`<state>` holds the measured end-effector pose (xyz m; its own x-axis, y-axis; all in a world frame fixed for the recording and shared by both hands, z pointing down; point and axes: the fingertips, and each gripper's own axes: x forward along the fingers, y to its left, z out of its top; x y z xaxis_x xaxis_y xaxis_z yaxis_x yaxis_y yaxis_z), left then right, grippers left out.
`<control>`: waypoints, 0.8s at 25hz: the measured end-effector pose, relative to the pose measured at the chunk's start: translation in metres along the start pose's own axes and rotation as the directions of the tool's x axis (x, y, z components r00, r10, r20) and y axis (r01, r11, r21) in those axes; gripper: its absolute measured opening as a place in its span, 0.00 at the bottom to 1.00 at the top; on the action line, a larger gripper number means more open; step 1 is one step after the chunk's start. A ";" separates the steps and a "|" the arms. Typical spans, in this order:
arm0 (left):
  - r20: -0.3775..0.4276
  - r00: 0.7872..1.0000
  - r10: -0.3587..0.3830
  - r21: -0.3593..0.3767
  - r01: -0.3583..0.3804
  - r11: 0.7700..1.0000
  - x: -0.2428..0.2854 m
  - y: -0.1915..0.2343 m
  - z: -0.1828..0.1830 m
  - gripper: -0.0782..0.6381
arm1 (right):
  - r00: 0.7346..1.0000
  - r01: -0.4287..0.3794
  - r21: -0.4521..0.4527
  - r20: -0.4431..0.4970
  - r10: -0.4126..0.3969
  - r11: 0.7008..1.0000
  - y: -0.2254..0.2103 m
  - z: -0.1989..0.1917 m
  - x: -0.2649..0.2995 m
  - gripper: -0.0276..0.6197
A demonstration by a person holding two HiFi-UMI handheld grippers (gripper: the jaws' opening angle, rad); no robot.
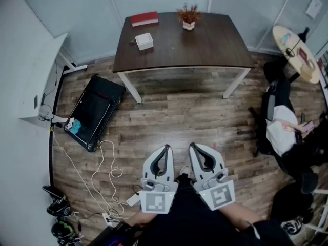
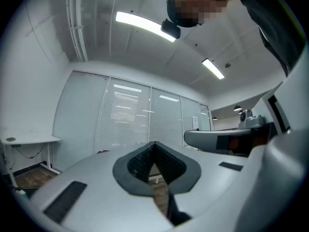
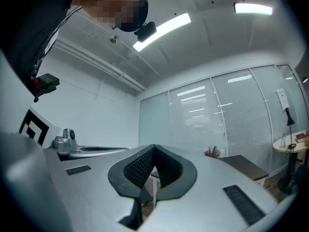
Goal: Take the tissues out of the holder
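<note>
Approach step; nothing gripped yet. The left gripper (image 1: pixel 166 148) and right gripper (image 1: pixel 194 146) are held low and side by side over the wooden floor (image 1: pixel 174 111), well apart from the dark tabletop (image 1: pixel 205 45). In each gripper view the fingers (image 2: pixel 139 164) are seen pressed together at the tips. Only the room behind shows through the loop between the pads, and nothing is pinched on either side. A white box (image 1: pixel 144 41) sits on the left part of the tabletop, near a red book (image 1: pixel 144 18). It is taken to be the tissue holder, though at this range no tissues can be made out. A potted plant (image 1: pixel 188 17) stands further right. Next move, as judged: both grippers are to be carried forward to the tabletop and the fingers spread, one gripper steadying the box while the other pinches the top tissue.
</note>
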<state>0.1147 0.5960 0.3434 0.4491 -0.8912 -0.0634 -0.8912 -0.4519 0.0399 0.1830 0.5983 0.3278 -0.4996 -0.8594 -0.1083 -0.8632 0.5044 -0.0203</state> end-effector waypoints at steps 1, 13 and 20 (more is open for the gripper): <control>0.002 1.000 0.004 -0.008 -0.004 1.000 0.000 -0.001 -0.001 0.10 | 1.000 0.004 0.002 0.001 -0.004 1.000 -0.003 -0.001 -0.001 0.06; 0.003 0.999 0.053 -0.026 -0.053 0.998 0.008 0.004 -0.005 0.10 | 0.999 -0.030 -0.007 0.025 0.030 1.000 -0.014 -0.005 -0.003 0.06; 0.002 0.998 0.067 -0.028 -0.067 0.997 0.017 -0.001 -0.008 0.10 | 0.999 -0.025 0.003 0.021 0.025 1.000 -0.026 -0.005 -0.004 0.06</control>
<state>0.1235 0.5814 0.3503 0.3881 -0.9195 -0.0624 -0.9172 -0.3920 0.0718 0.2073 0.5880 0.3335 -0.5196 -0.8446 -0.1294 -0.8501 0.5261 -0.0205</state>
